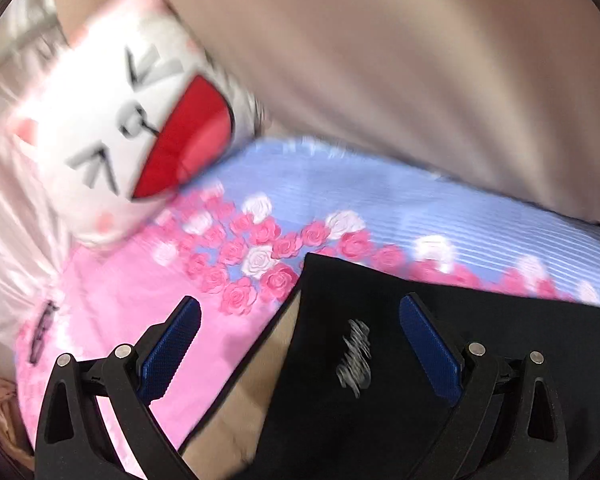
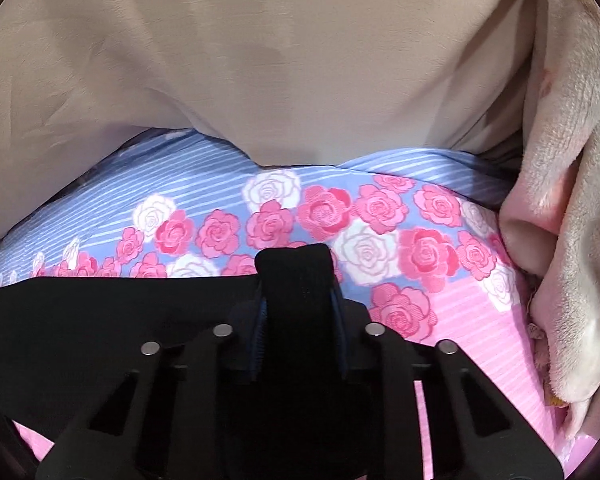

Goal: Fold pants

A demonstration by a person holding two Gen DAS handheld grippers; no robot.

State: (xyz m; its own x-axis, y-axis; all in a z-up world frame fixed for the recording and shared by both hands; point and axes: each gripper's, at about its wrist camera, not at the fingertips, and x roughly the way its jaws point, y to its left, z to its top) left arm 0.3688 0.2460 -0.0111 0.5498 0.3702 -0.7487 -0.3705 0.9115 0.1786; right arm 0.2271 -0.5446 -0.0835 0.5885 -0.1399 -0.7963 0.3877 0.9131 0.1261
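Blurred, unreadable script on pants (image 1: 354, 354)

Left tongs (image 1: 300, 344) spread wide, blue pads (image 1: 172, 354) well apart, nothing between them, angled down and forward. Right tongs (image 2: 298, 280) clamped tight, pads pressed from both sides on a fold of black pants (image 2: 100, 312), pointing forward and level.

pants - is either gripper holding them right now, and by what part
The right gripper is shut on the black pants, pinching a bunched fold at their far edge. The left gripper is open above the pants, holding nothing.
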